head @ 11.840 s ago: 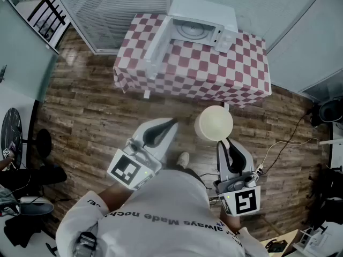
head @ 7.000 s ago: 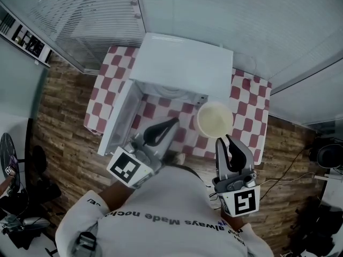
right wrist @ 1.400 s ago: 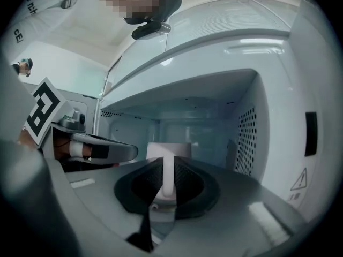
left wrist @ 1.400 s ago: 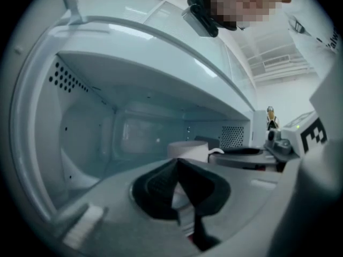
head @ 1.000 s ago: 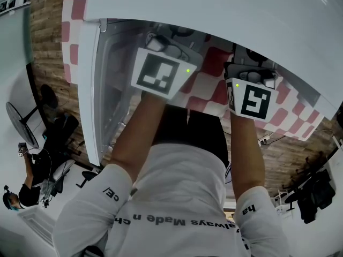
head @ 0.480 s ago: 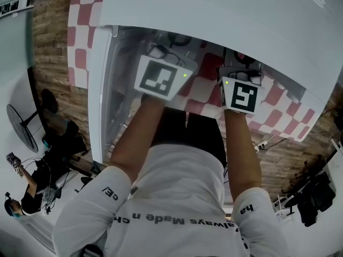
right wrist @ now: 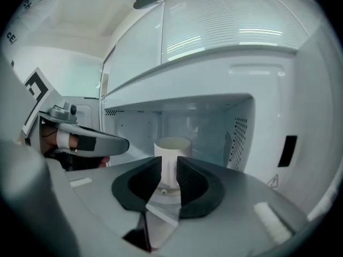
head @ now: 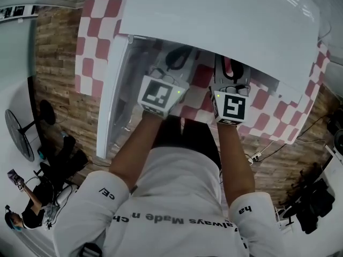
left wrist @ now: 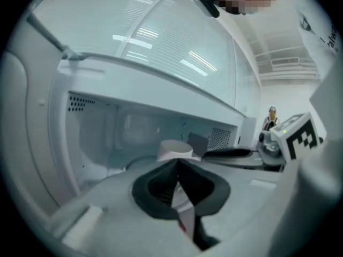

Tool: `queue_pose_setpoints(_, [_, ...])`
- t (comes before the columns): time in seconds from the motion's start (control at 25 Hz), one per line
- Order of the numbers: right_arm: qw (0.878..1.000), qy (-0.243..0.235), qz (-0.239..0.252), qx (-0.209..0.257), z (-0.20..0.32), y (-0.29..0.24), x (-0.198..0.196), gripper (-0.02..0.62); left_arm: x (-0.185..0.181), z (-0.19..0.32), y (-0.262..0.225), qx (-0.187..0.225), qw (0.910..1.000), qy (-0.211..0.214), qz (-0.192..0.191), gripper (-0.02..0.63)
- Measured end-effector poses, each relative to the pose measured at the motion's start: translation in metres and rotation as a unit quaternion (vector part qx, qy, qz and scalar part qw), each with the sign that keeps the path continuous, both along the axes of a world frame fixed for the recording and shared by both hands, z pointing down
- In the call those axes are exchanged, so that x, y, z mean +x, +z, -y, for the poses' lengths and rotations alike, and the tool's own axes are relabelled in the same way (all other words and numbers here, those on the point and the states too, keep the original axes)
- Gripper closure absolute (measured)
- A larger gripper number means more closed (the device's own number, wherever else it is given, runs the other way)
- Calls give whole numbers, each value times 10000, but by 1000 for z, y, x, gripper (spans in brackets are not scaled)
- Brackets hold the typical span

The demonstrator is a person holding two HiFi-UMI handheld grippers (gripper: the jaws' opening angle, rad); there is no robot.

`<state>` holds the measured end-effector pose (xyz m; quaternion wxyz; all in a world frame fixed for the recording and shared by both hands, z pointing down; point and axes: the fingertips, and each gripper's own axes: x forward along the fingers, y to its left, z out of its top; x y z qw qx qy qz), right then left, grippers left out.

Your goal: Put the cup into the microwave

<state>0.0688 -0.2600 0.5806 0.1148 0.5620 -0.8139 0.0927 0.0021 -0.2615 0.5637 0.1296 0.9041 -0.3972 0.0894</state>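
Just beyond the fingers of the right gripper (right wrist: 169, 167), one white cup (right wrist: 172, 145) stands upright inside the single microwave (right wrist: 239, 138). It shows through the fingers' narrow gap, and nothing is gripped between them. Left of those fingers, the left gripper (left wrist: 177, 167) has its fingers pressed together, empty. Both grippers, two in all, point into the microwave on the checked tabletop (head: 90, 32).

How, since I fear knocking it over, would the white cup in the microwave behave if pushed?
The cup stands upright in the microwave, fairly tall for its width, so a high push might tip it. Its smooth, straight wall looks stiff, possibly slippery to grip. Tipped, it would probably roll.
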Motion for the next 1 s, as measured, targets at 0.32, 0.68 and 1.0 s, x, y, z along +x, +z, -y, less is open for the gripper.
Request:
queue_pose_setpoints(0.32, [9997, -84, 39, -209, -45, -43, 11, 517, -2, -39, -40, -127, 9998, 99, -68, 603])
queue_pose_setpoints(0.68, [9997, -229, 93, -34, -92, -119, 28, 529, -3, -70, -115, 53, 9995, 119, -272, 603])
queue_pose_setpoints(1.0, [9991, -295, 138, 262, -119, -207, 43, 538, -4, -101, -189, 302, 9990, 107, -325, 603])
